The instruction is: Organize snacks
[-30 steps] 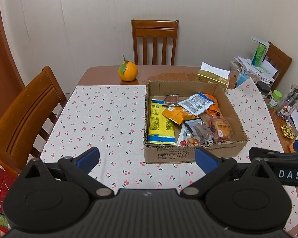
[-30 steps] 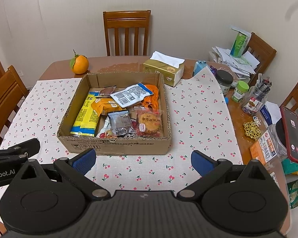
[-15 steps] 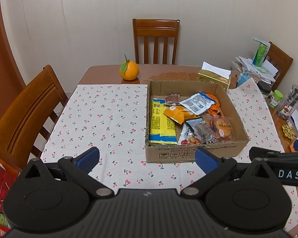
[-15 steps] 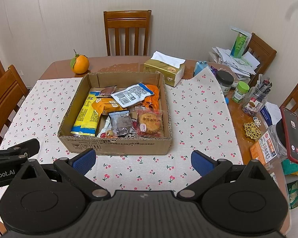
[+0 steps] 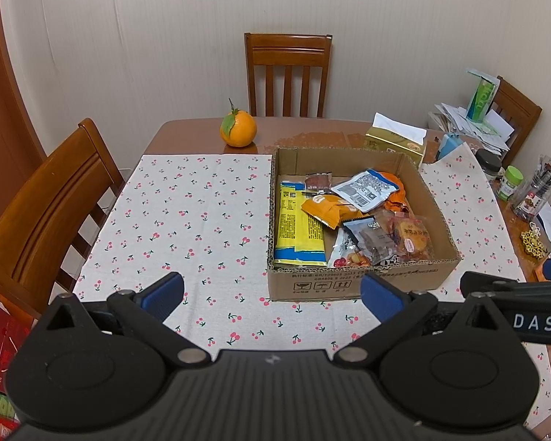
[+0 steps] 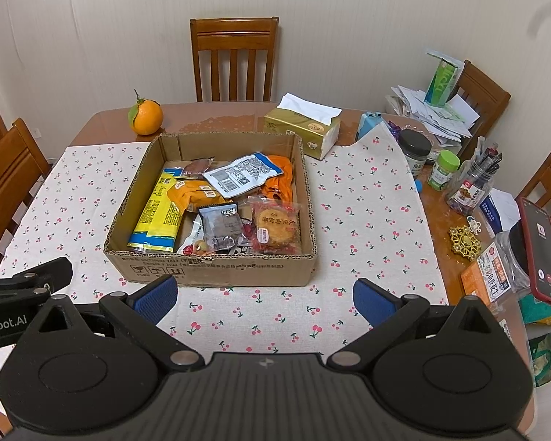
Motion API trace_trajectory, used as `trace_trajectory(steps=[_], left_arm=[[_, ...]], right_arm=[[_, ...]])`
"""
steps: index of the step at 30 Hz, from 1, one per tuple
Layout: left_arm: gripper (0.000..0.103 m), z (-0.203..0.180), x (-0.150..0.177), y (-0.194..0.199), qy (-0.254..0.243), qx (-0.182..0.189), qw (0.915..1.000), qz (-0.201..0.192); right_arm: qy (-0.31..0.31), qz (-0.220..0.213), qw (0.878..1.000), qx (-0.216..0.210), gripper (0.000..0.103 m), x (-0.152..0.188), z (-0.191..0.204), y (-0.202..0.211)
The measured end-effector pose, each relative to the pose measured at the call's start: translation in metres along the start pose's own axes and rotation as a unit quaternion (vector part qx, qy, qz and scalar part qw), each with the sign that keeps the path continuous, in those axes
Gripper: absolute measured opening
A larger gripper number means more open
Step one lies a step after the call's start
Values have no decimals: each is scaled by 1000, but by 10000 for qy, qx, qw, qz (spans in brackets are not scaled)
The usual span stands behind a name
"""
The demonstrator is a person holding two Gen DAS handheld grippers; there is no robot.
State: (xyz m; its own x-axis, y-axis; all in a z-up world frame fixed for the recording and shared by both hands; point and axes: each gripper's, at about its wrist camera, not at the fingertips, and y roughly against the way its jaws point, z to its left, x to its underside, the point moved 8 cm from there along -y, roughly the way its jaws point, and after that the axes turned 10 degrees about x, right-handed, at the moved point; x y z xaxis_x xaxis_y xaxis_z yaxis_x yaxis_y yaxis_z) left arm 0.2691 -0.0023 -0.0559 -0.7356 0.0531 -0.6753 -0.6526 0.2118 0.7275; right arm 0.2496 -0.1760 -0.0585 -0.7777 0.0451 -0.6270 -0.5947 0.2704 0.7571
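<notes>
I am holding my left gripper (image 5: 272, 292) and right gripper (image 6: 264, 296) above the near counter edge, both with jaws spread wide and carrying nothing. The snacks (image 6: 216, 202) are lying jumbled inside the cardboard box (image 6: 209, 272) on the cherry-print cloth (image 5: 187, 220). All are sitting boxed, none on the cloth, fitting either a finished gathering or sorting pending.

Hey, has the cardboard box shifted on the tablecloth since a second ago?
No. In the right wrist view the cardboard box keeps its spot beside the tissue box and the orange, and the slight drift in the left view looks like camera motion.
</notes>
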Motion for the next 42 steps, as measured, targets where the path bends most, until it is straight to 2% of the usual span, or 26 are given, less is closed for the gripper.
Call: trace_trajectory(steps=[42], left_arm=[[102, -2, 3, 0, 36, 29, 10000, 23]], right_arm=[[27, -34, 10000, 69, 103, 0, -2, 3]])
